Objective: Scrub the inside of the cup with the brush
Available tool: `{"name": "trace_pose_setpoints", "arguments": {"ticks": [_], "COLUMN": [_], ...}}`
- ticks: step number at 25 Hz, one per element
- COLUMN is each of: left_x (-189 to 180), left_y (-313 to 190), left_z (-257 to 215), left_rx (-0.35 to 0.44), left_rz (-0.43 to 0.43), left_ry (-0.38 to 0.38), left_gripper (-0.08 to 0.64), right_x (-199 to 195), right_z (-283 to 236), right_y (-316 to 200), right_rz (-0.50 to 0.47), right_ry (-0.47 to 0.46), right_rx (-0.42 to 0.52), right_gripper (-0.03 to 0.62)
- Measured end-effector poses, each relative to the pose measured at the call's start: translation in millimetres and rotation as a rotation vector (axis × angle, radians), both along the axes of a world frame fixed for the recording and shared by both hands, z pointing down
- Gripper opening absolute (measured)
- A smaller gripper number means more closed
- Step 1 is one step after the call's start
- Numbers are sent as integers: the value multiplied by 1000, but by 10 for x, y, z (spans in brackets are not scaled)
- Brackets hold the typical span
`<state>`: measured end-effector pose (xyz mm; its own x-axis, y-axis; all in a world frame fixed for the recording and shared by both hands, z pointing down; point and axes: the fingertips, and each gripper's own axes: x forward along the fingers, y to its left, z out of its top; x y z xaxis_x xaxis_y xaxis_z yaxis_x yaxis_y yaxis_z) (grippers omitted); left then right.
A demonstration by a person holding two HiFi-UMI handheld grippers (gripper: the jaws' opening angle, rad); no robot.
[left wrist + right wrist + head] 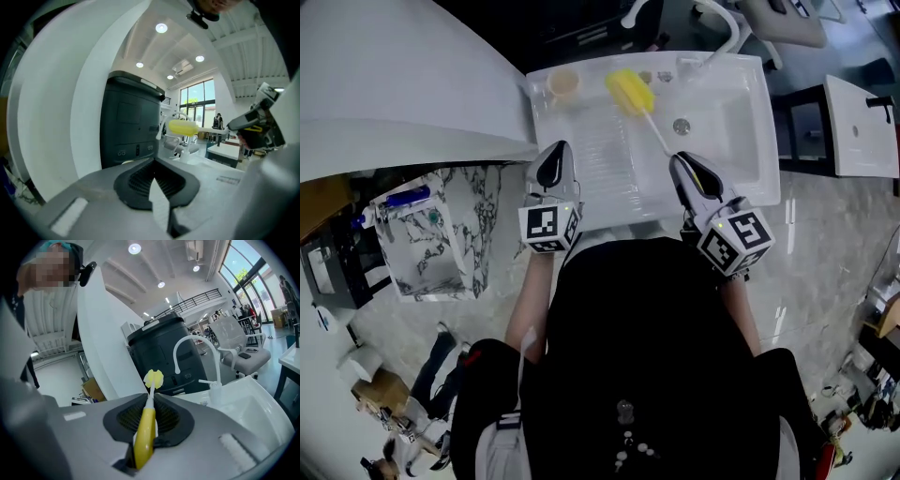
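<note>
A small tan cup (563,84) stands upright at the far left corner of the white sink (748,150). The brush has a yellow sponge head (630,91) that hovers over the ribbed drainboard, just right of the cup and apart from it. Its white stem runs back to my right gripper (686,173), which is shut on the yellow handle (144,432); the sponge head (153,378) points away along the jaws. My left gripper (551,167) hangs over the sink's front left edge, jaws shut (154,176) with nothing between them. In its view, the brush (183,127) floats ahead to the right.
A curved tap (724,26) rises at the back of the sink, and the drain (681,125) lies in the basin right of the drainboard. A broad white curved counter (394,84) sits to the left. A marble-patterned bin (441,234) stands below it.
</note>
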<state>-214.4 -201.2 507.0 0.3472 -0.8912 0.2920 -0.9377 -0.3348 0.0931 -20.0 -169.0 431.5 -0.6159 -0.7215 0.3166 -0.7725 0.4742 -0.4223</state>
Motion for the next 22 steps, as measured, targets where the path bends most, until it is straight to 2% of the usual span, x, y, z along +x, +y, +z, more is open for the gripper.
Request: {"name": "trace_pose_setpoints", "arguments": {"ticks": [4,9,13,22], "left_x": [197,352,446,714], "left_y": [94,230,339,533], "left_z": [-396,-833,-1147,-1700], "left_rx": [77,136,187,281], "left_rz": [15,9,-14,-41], "left_ry": [-26,0,53,78], "left_gripper": [0,0,0,0], "right_x": [49,92,148,290], "right_z": [-141,-327,-496,-1077], "right_y": [6,64,65,41], "right_rz": [-36,-81,-118,-101], "right_ry": [-15,-22,-4,-40], "right_rx": [56,106,180,349], "right_gripper": [41,41,41,41]}}
